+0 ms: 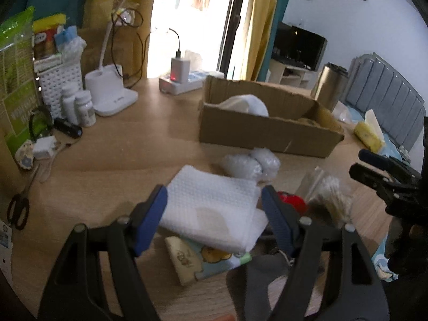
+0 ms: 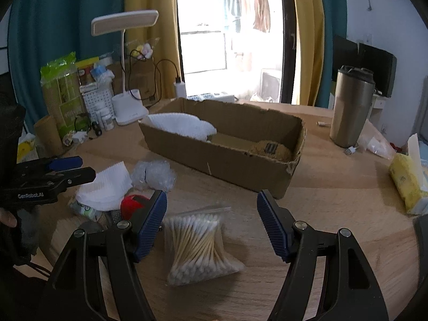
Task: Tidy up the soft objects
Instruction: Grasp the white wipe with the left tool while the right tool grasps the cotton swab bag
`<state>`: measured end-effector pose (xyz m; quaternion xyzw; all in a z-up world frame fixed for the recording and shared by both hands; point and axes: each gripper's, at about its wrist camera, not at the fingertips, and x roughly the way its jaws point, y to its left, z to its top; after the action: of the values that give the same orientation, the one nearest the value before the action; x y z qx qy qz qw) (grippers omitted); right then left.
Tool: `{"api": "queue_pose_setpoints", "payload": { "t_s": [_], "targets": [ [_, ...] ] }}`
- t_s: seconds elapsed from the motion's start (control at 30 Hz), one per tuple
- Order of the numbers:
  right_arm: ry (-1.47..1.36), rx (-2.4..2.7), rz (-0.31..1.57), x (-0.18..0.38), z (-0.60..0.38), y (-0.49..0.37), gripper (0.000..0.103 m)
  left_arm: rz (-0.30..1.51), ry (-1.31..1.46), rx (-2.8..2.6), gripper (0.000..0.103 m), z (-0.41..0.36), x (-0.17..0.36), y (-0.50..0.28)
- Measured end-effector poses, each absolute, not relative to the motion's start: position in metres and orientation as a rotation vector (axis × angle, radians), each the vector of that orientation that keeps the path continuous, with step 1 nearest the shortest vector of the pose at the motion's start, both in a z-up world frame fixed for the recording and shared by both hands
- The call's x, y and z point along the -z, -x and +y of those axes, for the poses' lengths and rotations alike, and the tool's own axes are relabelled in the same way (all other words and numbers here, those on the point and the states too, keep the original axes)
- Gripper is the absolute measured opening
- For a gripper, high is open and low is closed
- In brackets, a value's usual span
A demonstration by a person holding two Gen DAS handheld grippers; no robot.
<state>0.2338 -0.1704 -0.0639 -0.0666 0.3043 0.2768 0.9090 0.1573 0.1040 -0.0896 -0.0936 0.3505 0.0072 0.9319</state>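
Presently, left hand-held gripper [image 1: 214,219] spread around white cloth [image 1: 211,206], nothing pinched, right hand-held gripper [image 2: 210,226] spread over cotton-swab bag [image 2: 199,243], both lying before cardboard box [image 2: 227,160] on worktop [image 2: 334,200]

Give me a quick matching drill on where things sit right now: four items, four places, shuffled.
Items:
1. bag of cotton swabs
2. brown plush toy
3. folded white cloth
4. steel tumbler

Places:
A. between the open fingers of the left hand-held gripper
B. on the table, right of the cardboard box
C. in front of the right hand-held gripper
D. inside the box

Pairs: 1-C, 2-D, 3-A, 4-B
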Motion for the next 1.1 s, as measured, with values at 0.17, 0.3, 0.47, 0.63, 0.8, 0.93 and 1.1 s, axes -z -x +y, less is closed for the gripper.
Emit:
{"api": "queue_pose_setpoints", "payload": {
  "t_s": [0.17,0.3,0.47,0.63,0.8,0.93,1.1],
  "targets": [
    [0.149,-0.565,0.658,0.071,-0.168,-0.238,0.073,0.766,0.164,-0.016,0.074,0.103,0.102,-0.168],
    [0.149,-0.565,0.695,0.081,-0.165,-0.241,0.073,0.828,0.145,-0.040,0.074,0.107,0.114,-0.178],
    [0.181,-0.571,0.710,0.090,-0.159,-0.241,0.073,0.878,0.142,-0.048,0.074,0.108,0.123,-0.184],
    [0.211,-0.579,0.738,0.098,-0.155,-0.244,0.073,0.918,0.147,-0.046,0.074,0.109,0.129,-0.189],
    [0.199,-0.576,0.755,0.103,-0.156,-0.246,0.073,0.935,0.137,-0.045,0.074,0.105,0.130,-0.191],
    [0.201,-0.582,0.765,0.105,-0.155,-0.246,0.073,0.941,0.144,-0.041,0.072,0.105,0.130,-0.192],
    [0.202,-0.597,0.776,0.107,-0.153,-0.247,0.073,0.945,0.127,-0.020,0.047,0.100,0.128,-0.193]
  ]
}}
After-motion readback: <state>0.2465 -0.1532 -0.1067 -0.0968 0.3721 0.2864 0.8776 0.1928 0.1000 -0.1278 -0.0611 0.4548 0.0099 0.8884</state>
